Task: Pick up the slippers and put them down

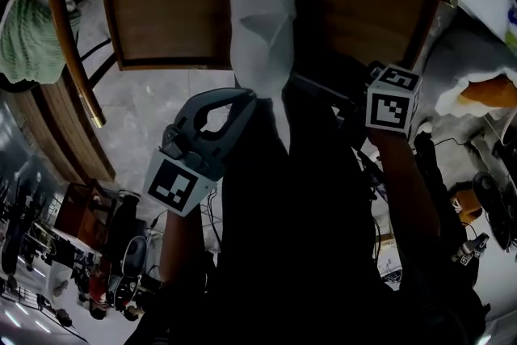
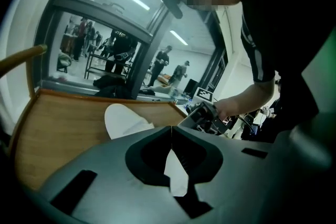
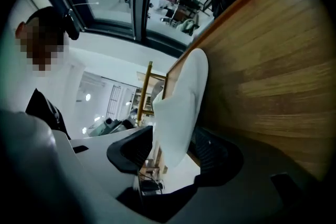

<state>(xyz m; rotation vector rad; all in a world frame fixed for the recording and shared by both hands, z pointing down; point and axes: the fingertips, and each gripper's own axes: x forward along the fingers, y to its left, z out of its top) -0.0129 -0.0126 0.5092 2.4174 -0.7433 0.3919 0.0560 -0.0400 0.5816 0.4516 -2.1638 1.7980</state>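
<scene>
**A:** Item one, the task's thing: what and where?

**B:** White slipper [image 1: 262,4]. In the head view it sits at 12 o'clock, toe toward the far edge, over the wooden table top [image 1: 161,4]. The heel end narrows toward frame centre. I cannot tell whether a second slipper lies beneath it, or whether the sole rests on the wood.

**A:** Item two, left gripper?

**B:** Left gripper [image 1: 249,95], just left of centre, with its marker cube [image 1: 179,186] at 8 o'clock. In the left gripper view the jaw tips meet, and a thin white strip of the slipper is pinched between them. The rest of the slipper lies beyond, at 10 o'clock from the tips.

**A:** Item three, right gripper?

**B:** Right gripper [image 3: 176,134]. In its own view the jaws stand wide apart. The slipper stands on edge in the gap and runs up toward 12 o'clock. The ribbed pads [image 3: 216,150] are clear of it, so nothing is clamped. The wood fills that view from 1 to 4 o'clock. In the head view only this gripper's cube shows, at 3 o'clock.

**A:** Sundries?

**B:** A forearm [image 2: 247,99] at 3 o'clock in the left gripper view, carrying the right gripper. In the head view, a curved wooden rail [image 1: 73,36] at 10 o'clock. A pale green bundle [image 1: 28,36] sits beside it at 9 o'clock.
</scene>
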